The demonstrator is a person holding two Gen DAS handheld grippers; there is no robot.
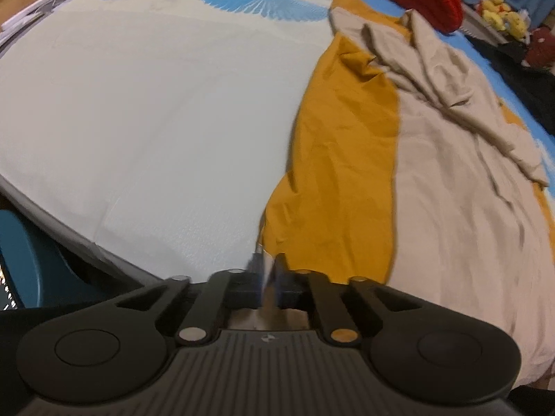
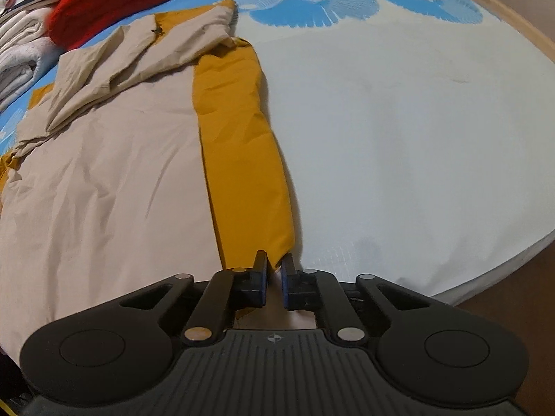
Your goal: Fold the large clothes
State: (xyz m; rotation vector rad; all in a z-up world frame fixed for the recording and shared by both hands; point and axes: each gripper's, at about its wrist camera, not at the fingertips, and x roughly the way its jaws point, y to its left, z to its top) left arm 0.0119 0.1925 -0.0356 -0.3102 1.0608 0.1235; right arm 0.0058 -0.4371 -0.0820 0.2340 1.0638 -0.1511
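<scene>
A large beige garment (image 1: pixel 451 208) with a mustard-yellow side panel (image 1: pixel 333 173) lies spread on the bed, its sleeve bunched at the far end. My left gripper (image 1: pixel 267 263) sits at the near corner of that panel, jaws pinched together on a pale bit of the hem. In the right wrist view the same garment (image 2: pixel 104 190) fills the left side, its mustard strip (image 2: pixel 242 156) running toward me. The right gripper (image 2: pixel 274 265) is shut on the near tip of that strip, with fabric between its blue pads.
The bed sheet (image 1: pixel 138 121) is pale with blue fan prints at the far end. A red knitted item (image 2: pixel 114 0) and folded white linens (image 2: pixel 20 55) lie beyond the garment. Yellow plush toys (image 1: pixel 499 14) sit far right. The mattress edge (image 2: pixel 485 267) curves near right.
</scene>
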